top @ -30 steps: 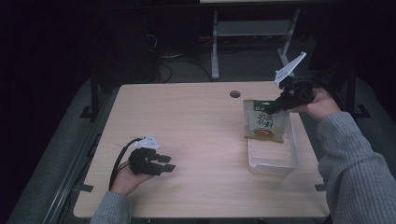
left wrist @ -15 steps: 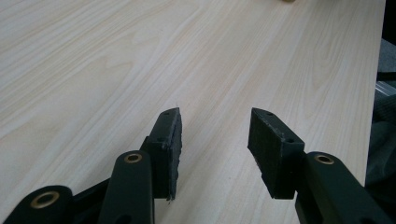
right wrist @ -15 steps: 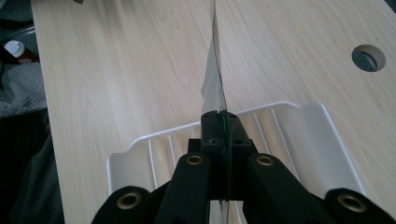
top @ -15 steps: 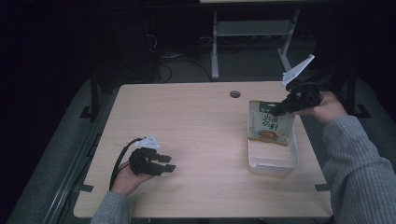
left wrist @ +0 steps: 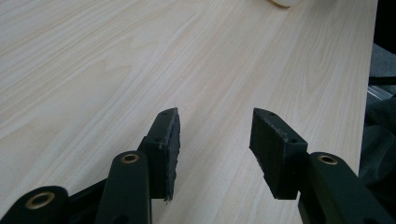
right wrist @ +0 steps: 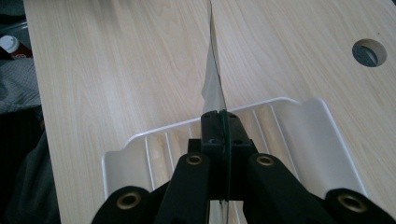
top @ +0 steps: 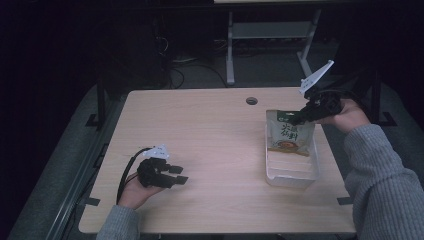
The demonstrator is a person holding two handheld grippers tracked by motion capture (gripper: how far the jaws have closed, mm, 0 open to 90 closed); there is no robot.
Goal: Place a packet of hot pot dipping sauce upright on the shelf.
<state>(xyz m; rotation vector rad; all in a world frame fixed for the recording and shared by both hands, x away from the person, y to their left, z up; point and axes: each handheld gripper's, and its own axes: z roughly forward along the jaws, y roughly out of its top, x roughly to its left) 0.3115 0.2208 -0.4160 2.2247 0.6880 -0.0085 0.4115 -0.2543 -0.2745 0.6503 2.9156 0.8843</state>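
Green-topped food pouch [top: 290, 134], print illegible, pinched at top edge by right gripper [top: 299, 118] over white ribbed tray [top: 293, 172] near table's [top: 210, 130] right edge. Left gripper [top: 176, 174] near front-left corner, jaws apart, empty.

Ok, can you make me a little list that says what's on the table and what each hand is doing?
table: light wood, with a round hole near the far edge
tray: white ribbed plastic tray on the right side
packet: green snack packet, held upright over the tray's far end
right hand-held gripper: shut on the packet's top edge
left hand-held gripper: open, holding nothing, low over bare table on the left
person: grey sleeves
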